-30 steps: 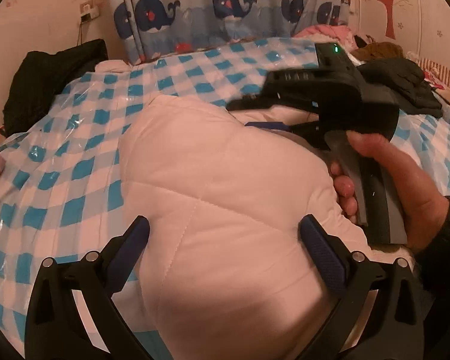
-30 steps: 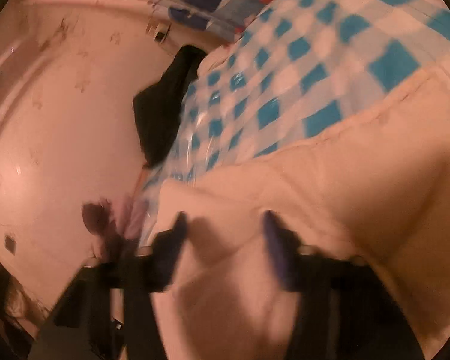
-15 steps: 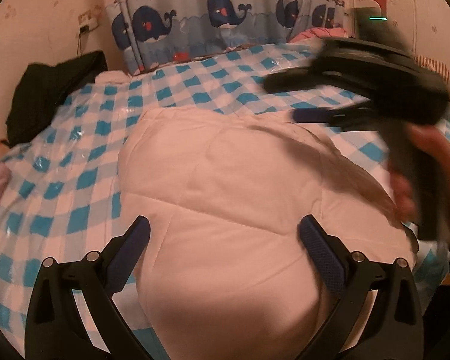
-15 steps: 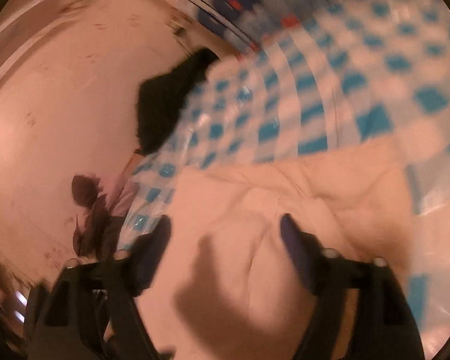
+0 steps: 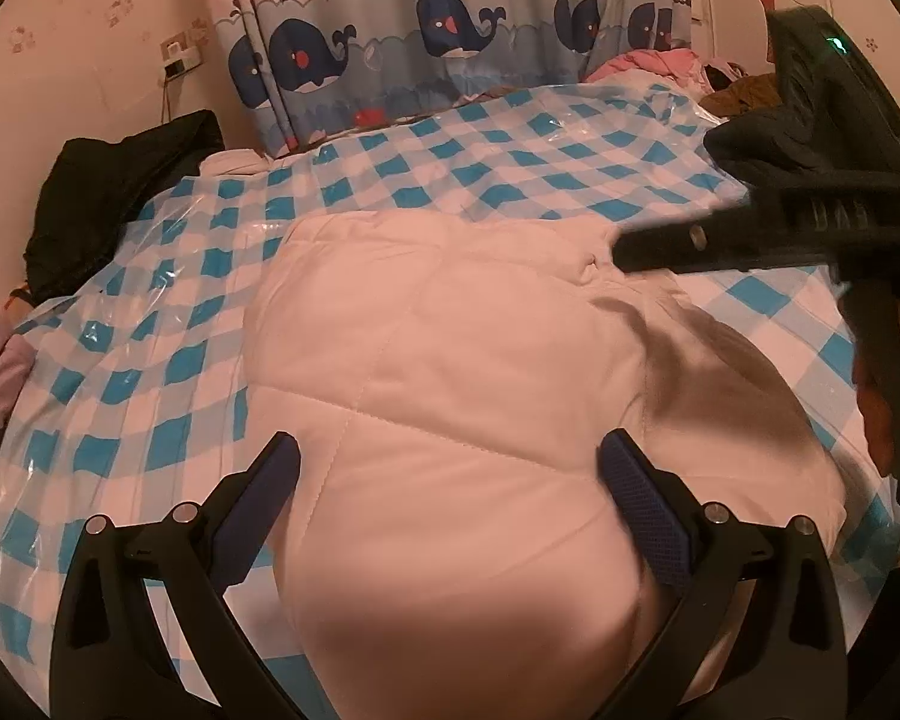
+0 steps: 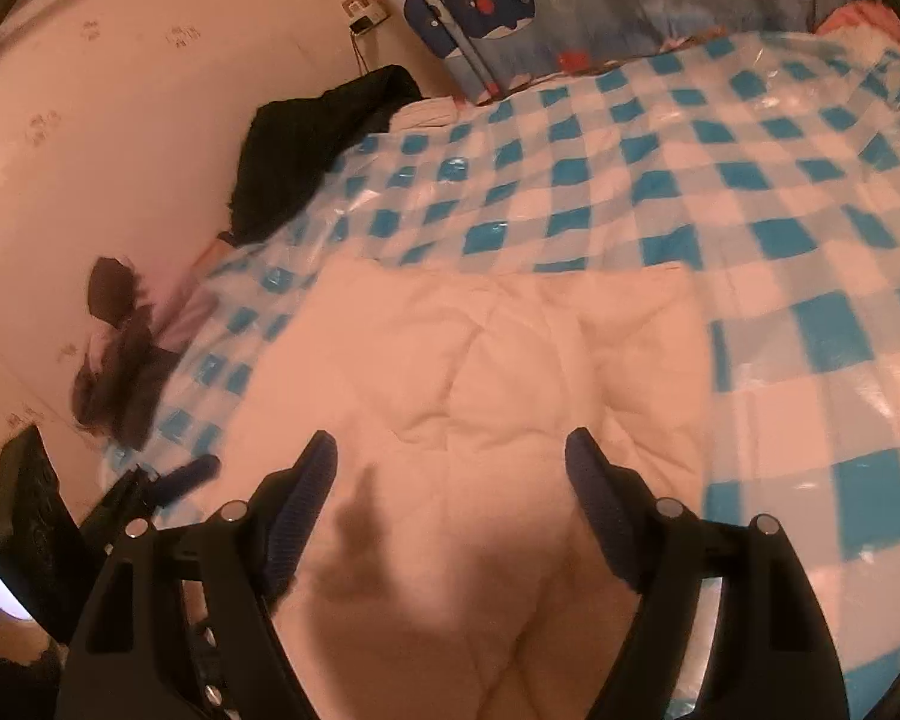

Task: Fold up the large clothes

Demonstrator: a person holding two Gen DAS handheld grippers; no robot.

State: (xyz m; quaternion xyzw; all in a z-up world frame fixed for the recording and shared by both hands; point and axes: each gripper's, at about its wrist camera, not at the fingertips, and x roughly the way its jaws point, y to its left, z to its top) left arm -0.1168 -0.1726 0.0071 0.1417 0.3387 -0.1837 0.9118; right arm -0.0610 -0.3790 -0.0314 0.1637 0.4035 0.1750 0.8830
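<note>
On the checked bed cover, the white padded garment now lies folded and released; the right gripper is opening, empty, and the left gripper stands wide, empty.

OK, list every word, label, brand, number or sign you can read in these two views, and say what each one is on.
No text can be read.
Right gripper: raised lettering on its black body, too blurred to read.
Whale curtain: only pictures of whales and boats, no words.
Wall socket: no marking large enough to read.
White quilted garment: no label showing.
</note>
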